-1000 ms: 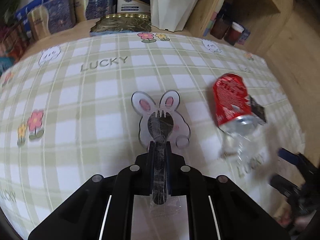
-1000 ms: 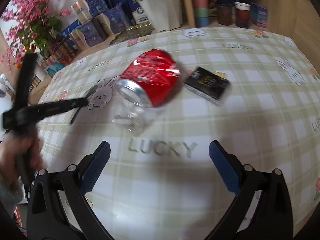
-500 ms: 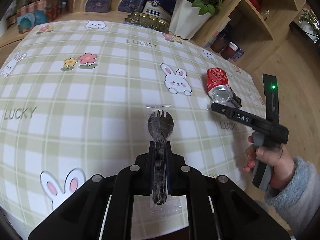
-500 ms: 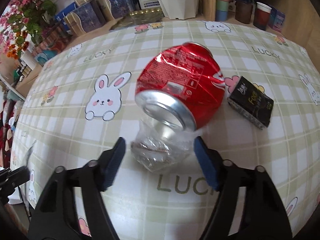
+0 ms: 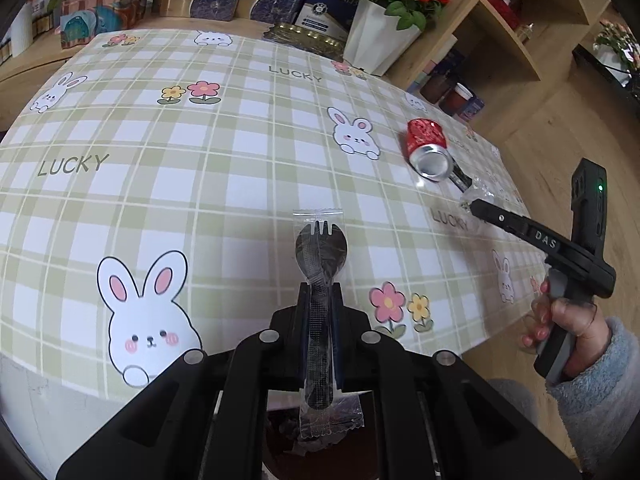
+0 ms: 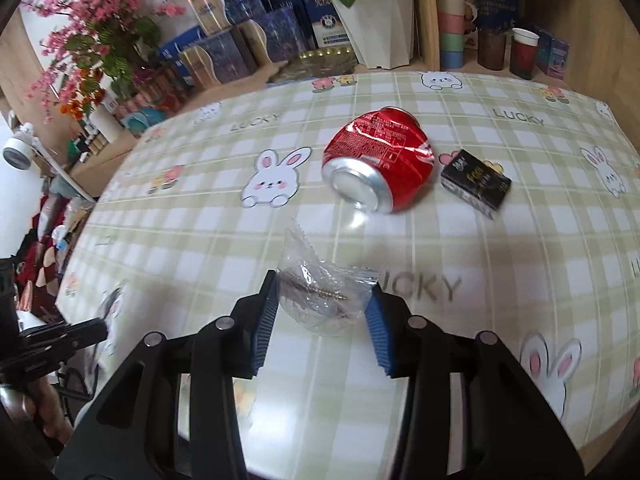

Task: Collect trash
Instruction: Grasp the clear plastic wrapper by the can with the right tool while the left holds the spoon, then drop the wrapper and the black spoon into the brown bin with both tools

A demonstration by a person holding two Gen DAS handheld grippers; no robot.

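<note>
My left gripper (image 5: 320,292) is shut on a black spork in a clear wrapper (image 5: 320,240), held over the near edge of the checked tablecloth (image 5: 160,160). My right gripper (image 6: 324,286) has a crumpled clear plastic bag with screws (image 6: 320,304) between its blue pads. Both pads touch the bag, the jaws are closing, and the bag hangs a little above the cloth. In the left wrist view the right gripper (image 5: 476,206) shows at the right, held by a hand in a grey sleeve. A crushed red can (image 6: 376,164) lies on its side beyond the bag, with a small black box (image 6: 476,182) to its right.
A white flower pot (image 6: 376,36), blue boxes (image 6: 224,52) and a gold tray (image 6: 316,64) line the far edge. Wooden shelves with cups (image 6: 524,56) stand at the back right. Something dark and round (image 5: 288,436) shows below the table edge under my left gripper.
My left gripper drew back to the near table edge with the spork. The right jaws came in from wide apart onto the plastic bag, which has come away from the can and off the cloth.
</note>
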